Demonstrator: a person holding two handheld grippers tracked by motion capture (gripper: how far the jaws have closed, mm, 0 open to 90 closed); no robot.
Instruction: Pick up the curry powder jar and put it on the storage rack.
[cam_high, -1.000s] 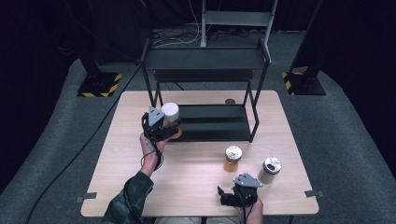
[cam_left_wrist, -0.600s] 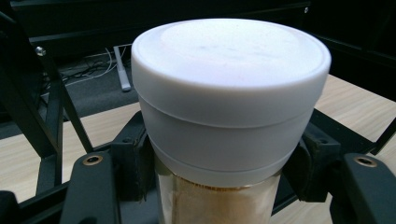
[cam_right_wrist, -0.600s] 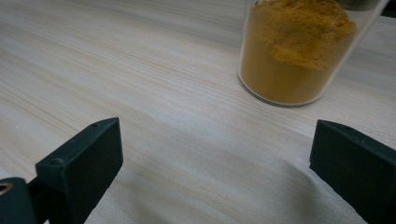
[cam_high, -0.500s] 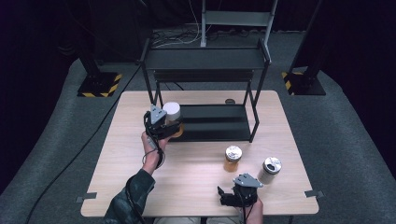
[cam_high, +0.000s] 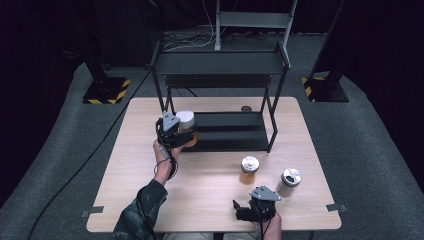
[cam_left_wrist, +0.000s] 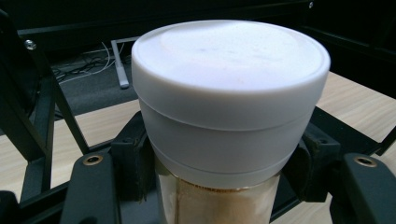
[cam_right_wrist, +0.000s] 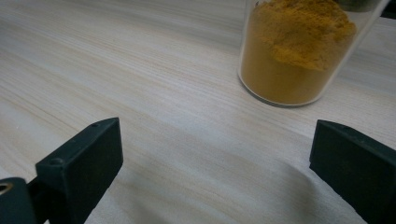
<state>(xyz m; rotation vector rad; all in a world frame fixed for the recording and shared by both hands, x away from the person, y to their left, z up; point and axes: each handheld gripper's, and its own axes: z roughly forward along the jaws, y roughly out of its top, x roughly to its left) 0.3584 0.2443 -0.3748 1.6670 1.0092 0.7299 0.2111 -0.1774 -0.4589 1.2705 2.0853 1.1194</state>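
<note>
Jar lid (cam_left_wrist: 229, 79), in the left tool (cam_left_wrist: 219, 177): matt white plastic, smooth
Jar wall (cam_right_wrist: 299, 56), ahead of the right tool (cam_right_wrist: 224, 163): clear, glossy
Table (cam_right_wrist: 163, 84): pale wood grain, matt
Rack (cam_high: 220, 62): black metal, matt

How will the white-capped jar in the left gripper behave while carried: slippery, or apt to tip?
The jar looks rigid; its clear wall is probably smooth, so slightly slippery. The left gripper clamps it below the wide cap, which may catch a slip. Powder inside adds some weight; upright, it should stay steady.

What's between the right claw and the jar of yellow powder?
Nothing: the right gripper view shows bare wooden table between the open right claw and the yellow-powder jar.
</note>
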